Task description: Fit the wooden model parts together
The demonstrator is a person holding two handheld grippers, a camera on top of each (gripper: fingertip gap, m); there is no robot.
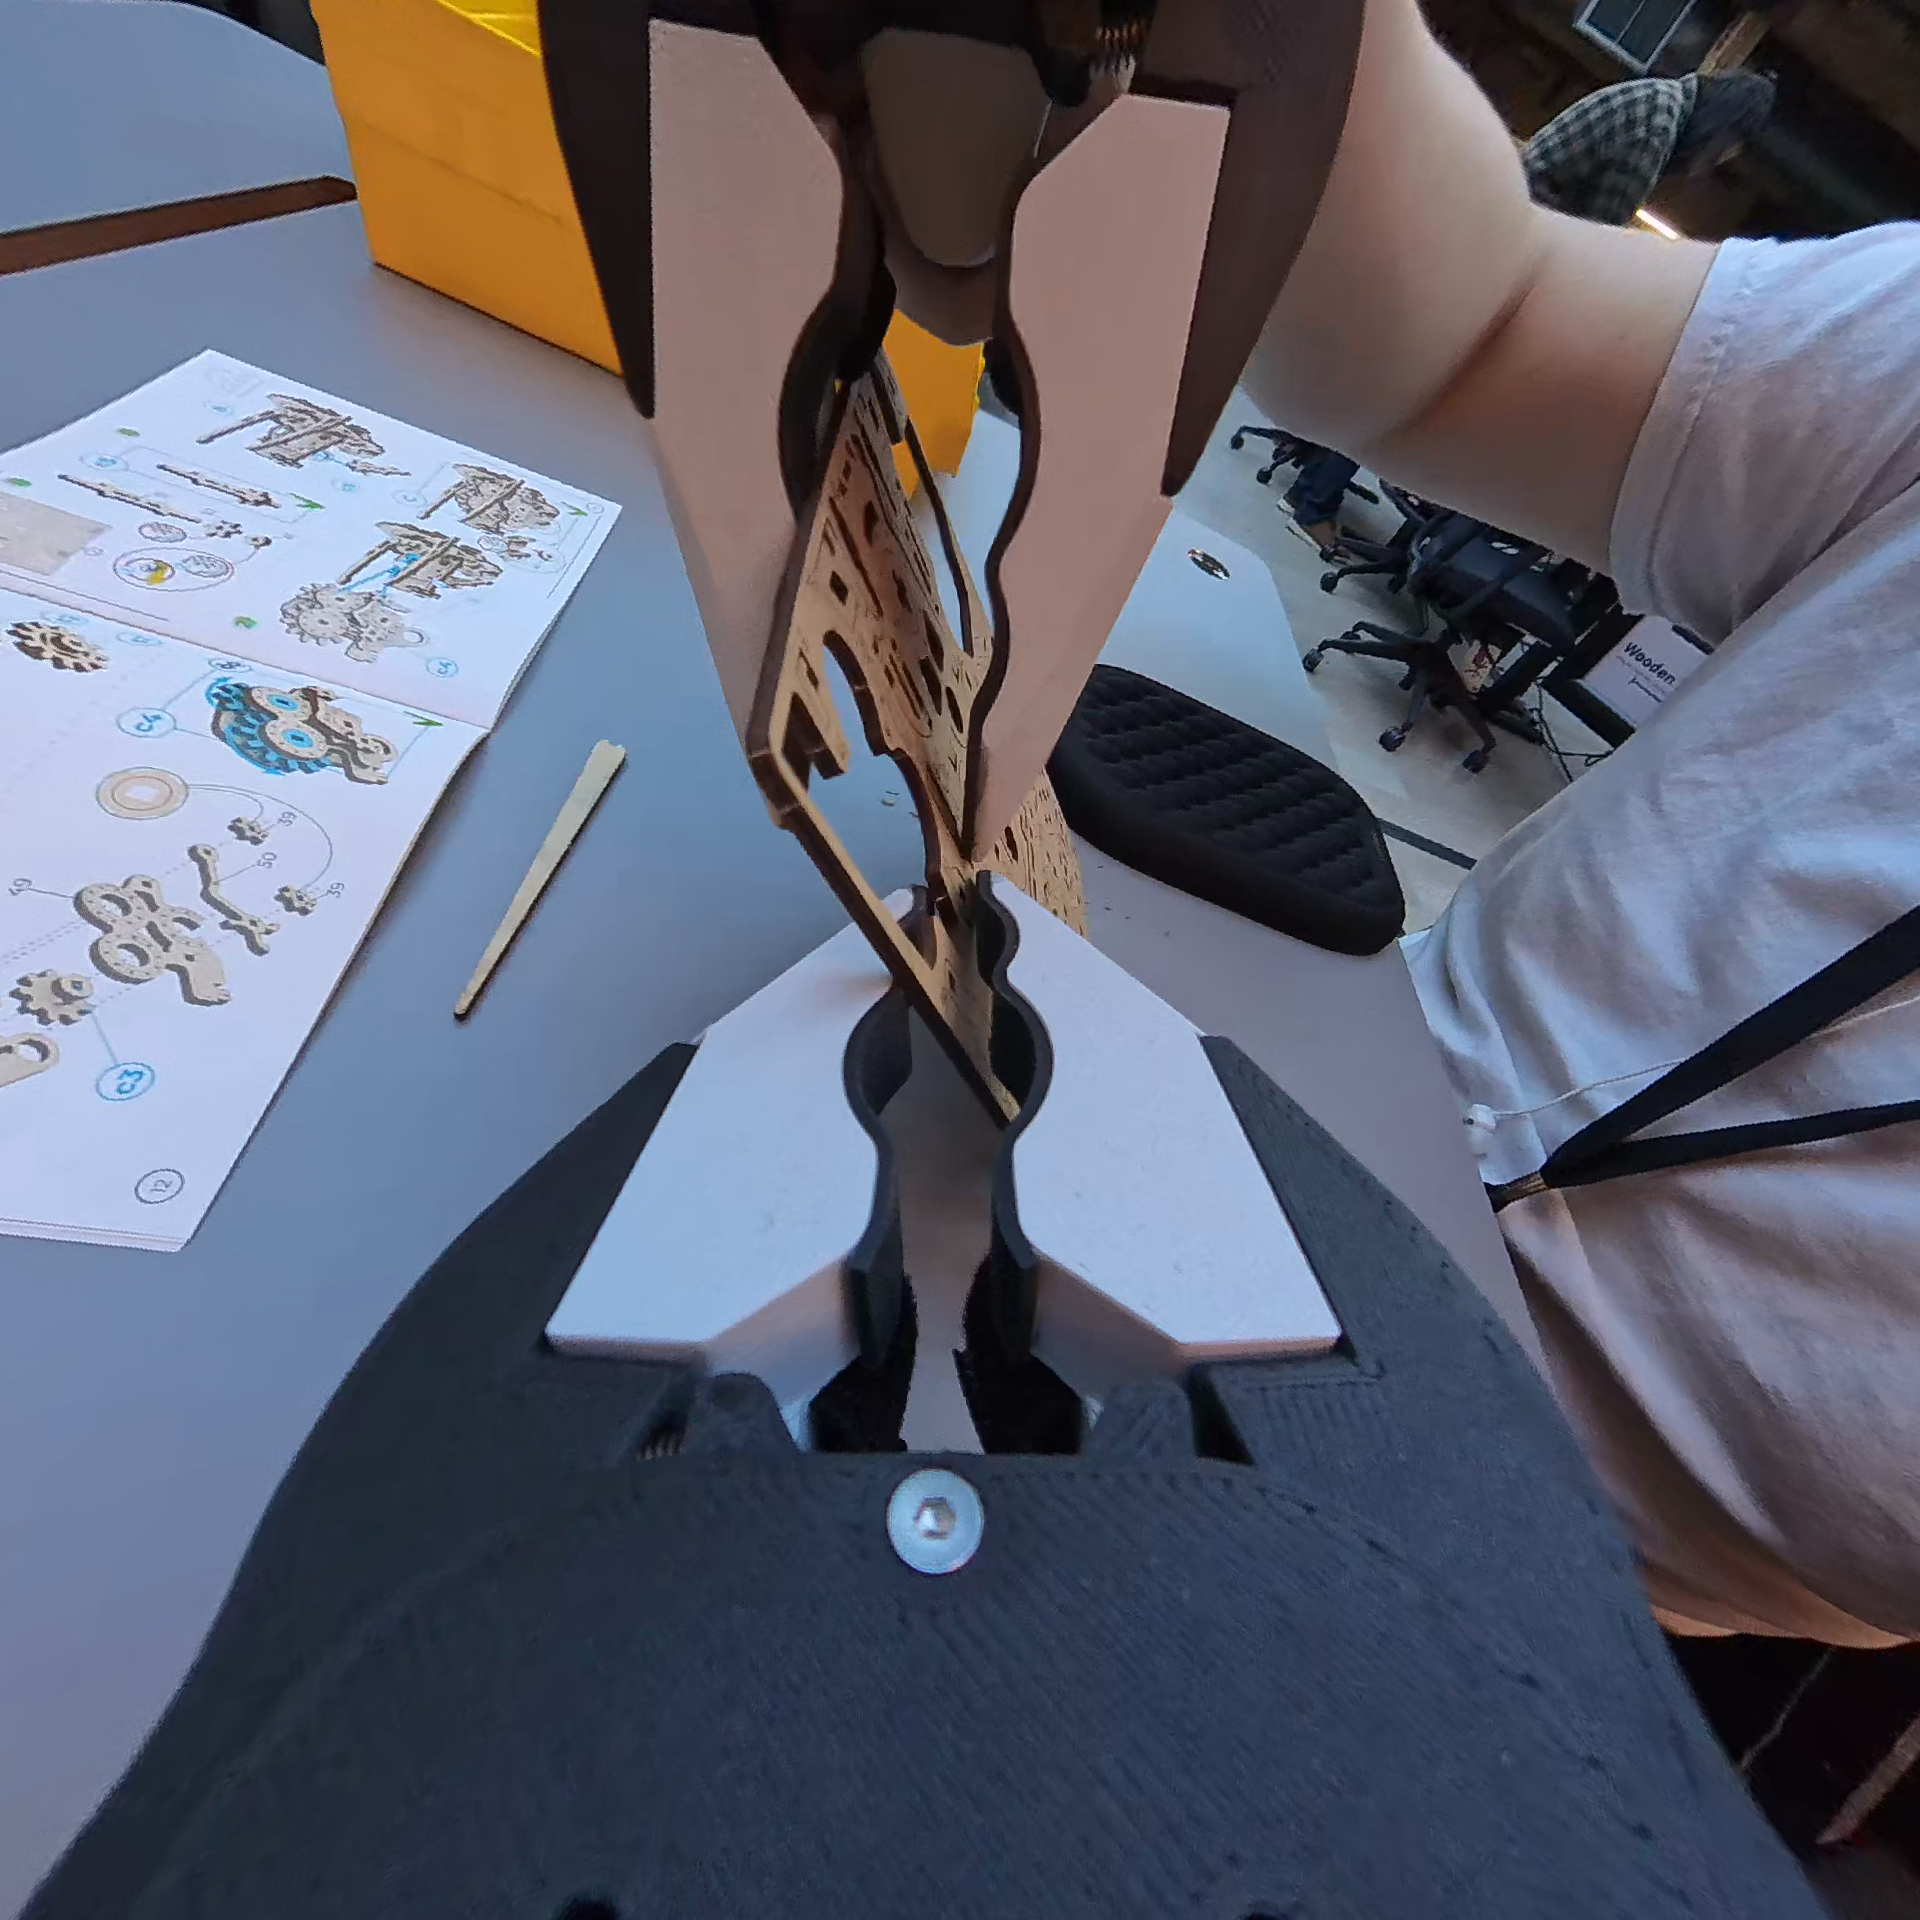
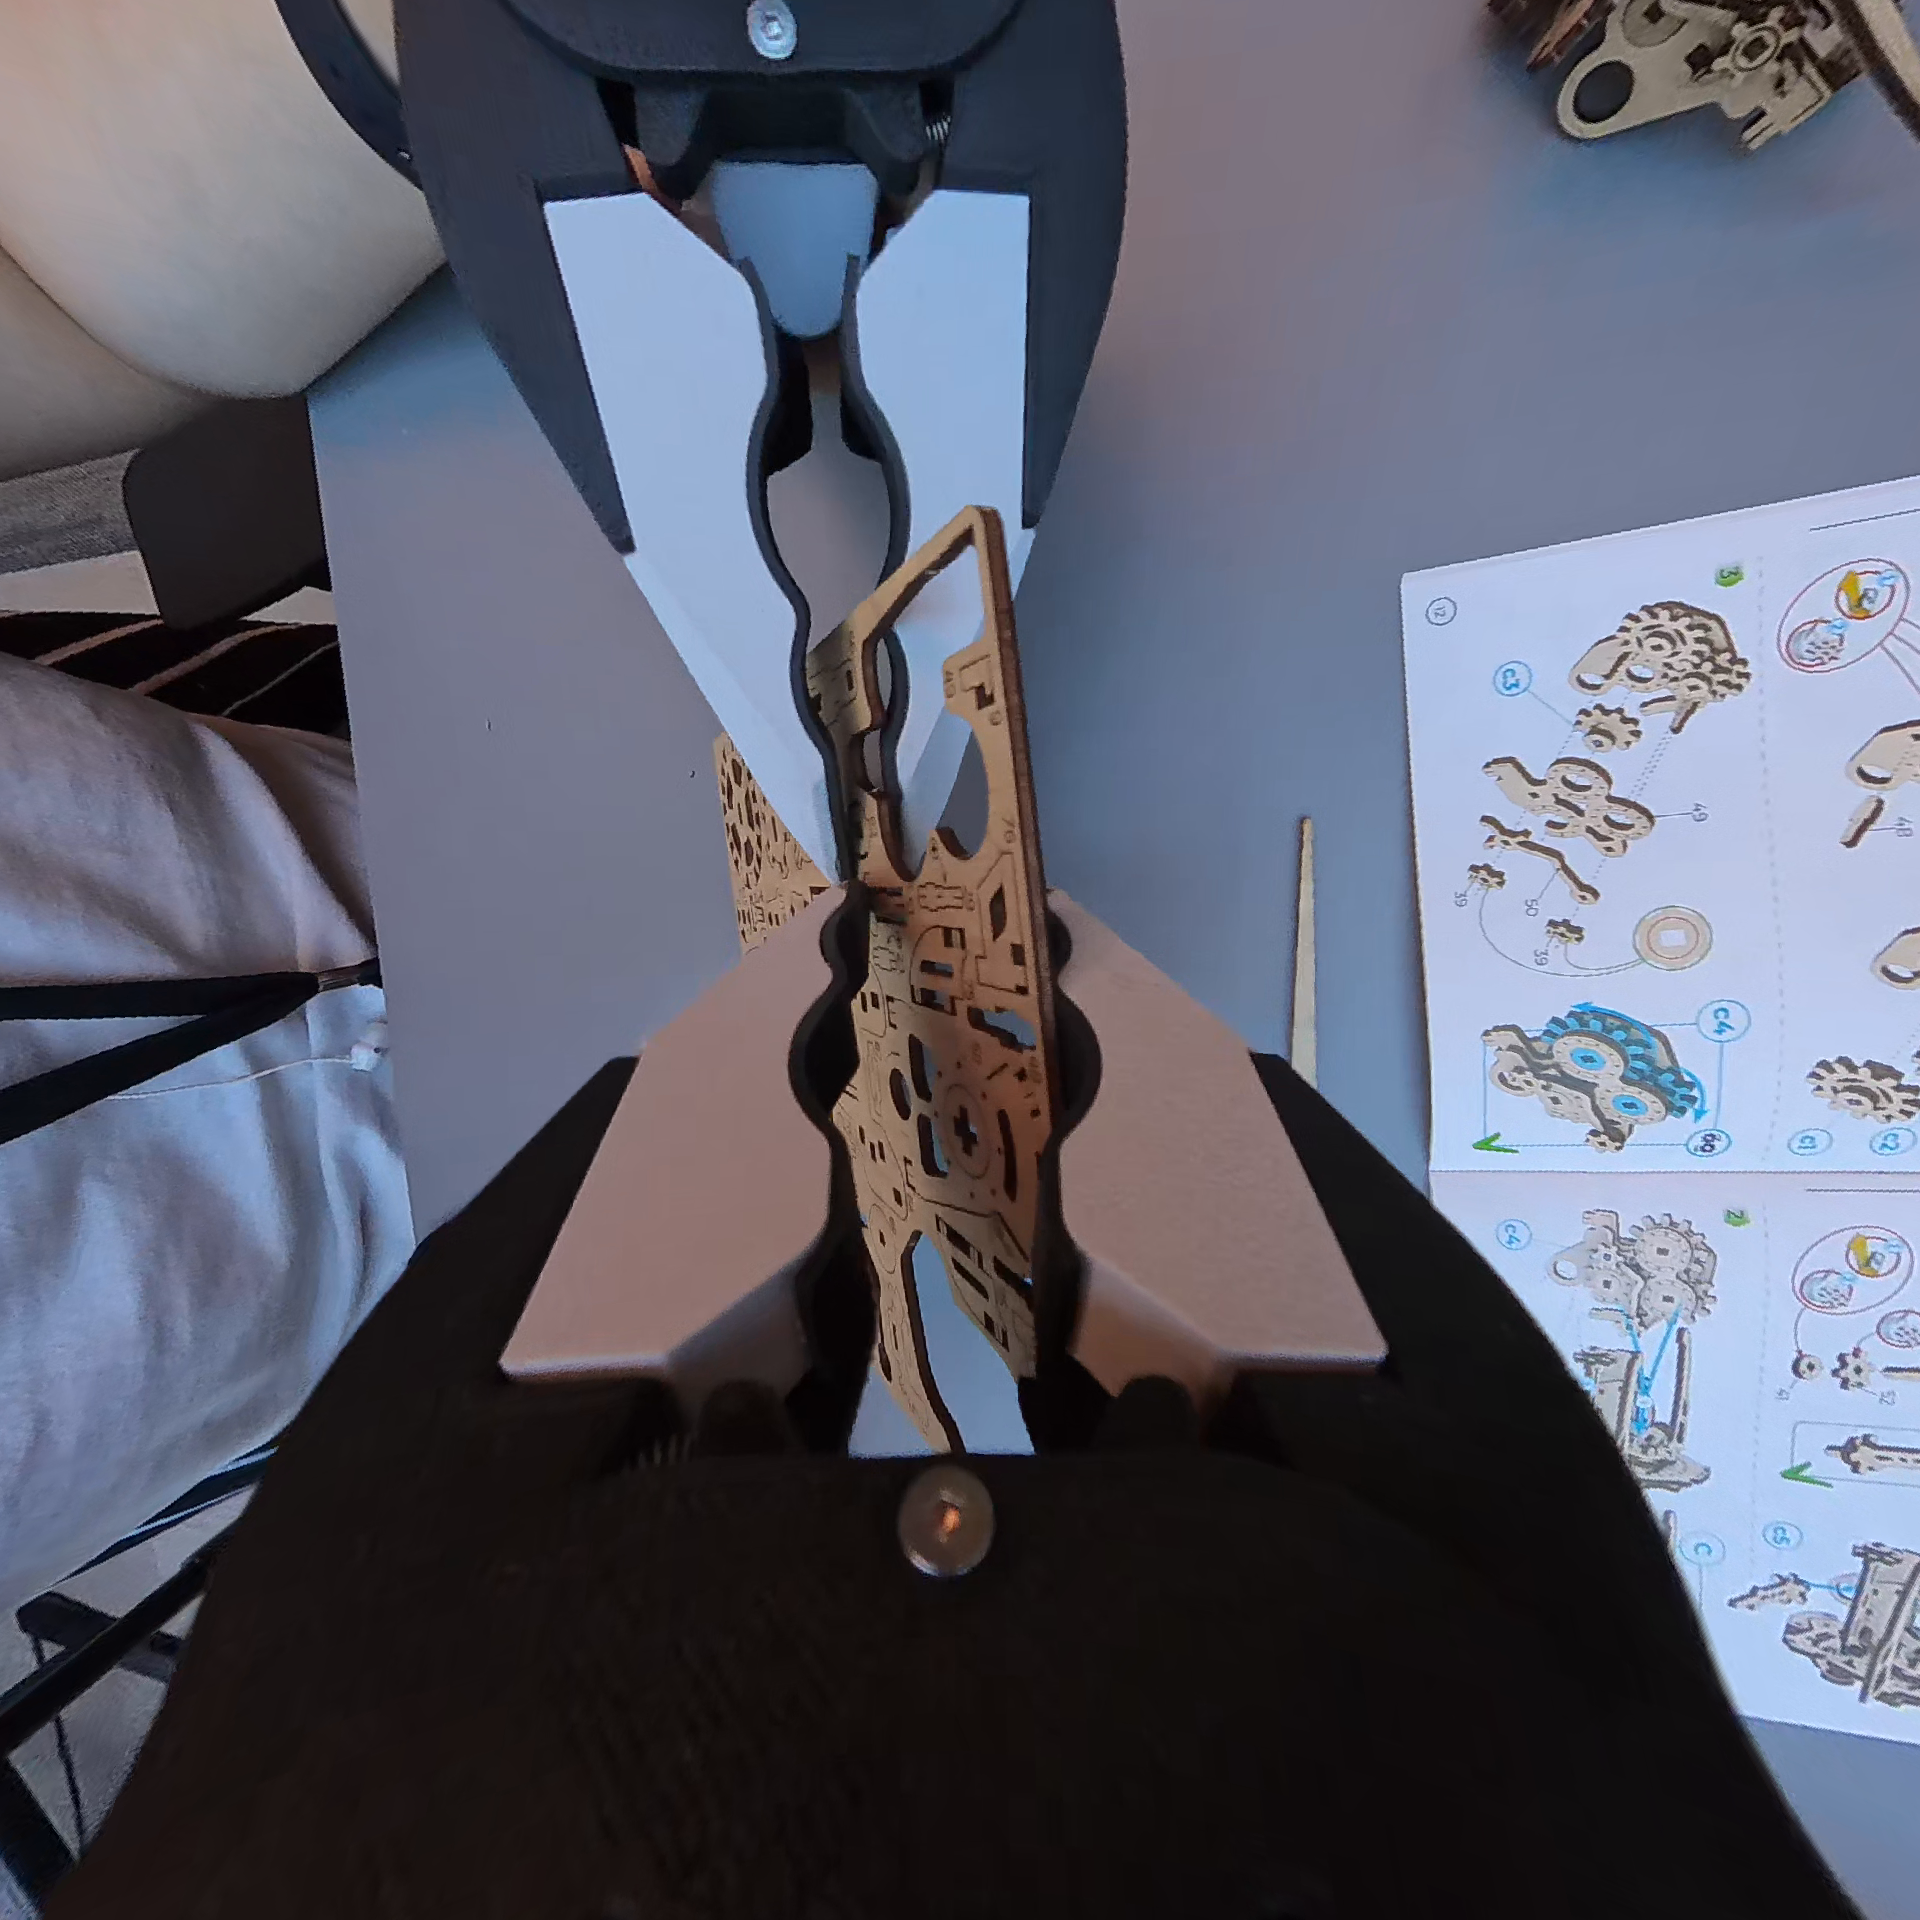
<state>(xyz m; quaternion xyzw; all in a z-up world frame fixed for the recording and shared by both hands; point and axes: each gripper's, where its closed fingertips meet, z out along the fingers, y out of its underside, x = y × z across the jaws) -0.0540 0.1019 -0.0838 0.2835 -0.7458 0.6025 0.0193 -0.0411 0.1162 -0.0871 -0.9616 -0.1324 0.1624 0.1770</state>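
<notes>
Over the smooth grey table [image 2: 1247, 416], booklet [image 2: 1662, 935] at three o'clock, my right gripper [image 2: 940, 914] and left gripper [image 1: 951, 904] both clench the thin laser-cut wooden sheet [image 2: 956, 1091].

We see pale laser-cut plywood in the sheet [image 2: 956, 1091] — dark-edged; matt ridged black plastic on the right gripper [image 2: 940, 904]; smooth grey table [image 2: 1299, 416] — matt paper booklet [image 2: 1662, 935]
</notes>
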